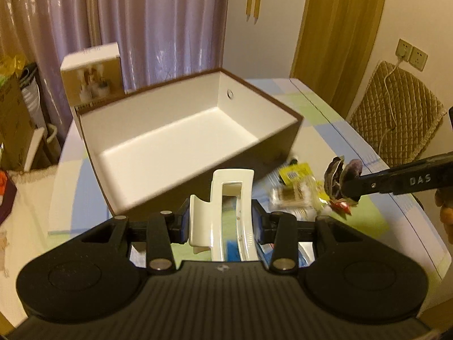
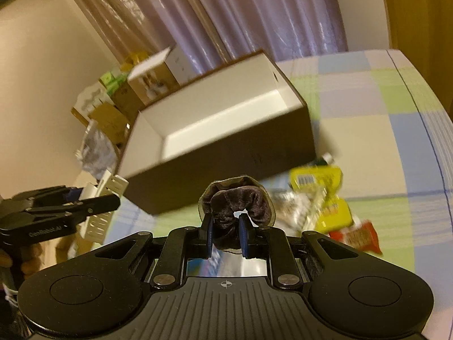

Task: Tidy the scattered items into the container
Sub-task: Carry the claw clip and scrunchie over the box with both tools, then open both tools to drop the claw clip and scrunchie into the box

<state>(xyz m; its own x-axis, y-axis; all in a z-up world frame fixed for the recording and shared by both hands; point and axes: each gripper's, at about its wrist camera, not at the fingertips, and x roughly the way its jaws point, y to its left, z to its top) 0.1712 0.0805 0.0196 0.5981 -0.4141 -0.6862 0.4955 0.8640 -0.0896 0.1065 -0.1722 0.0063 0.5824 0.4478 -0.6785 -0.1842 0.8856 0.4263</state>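
Right now my open brown box point(image 1: 181, 138) sits on the table point(image 1: 325, 107), ahead of both claws. My left claw point(image 1: 220, 223), nearer, clamps a white hair clip point(image 1: 230, 212) upright; my right claw point(image 2: 225, 233) pinches a dark velvet scrunchie point(image 2: 236, 206), both raised short of the box's near wall.

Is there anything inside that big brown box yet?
Nothing shows inside the box: its white floor looks bare in both views. The near wall hides a strip of floor just behind it. The hair clip and scrunchie are held outside it.
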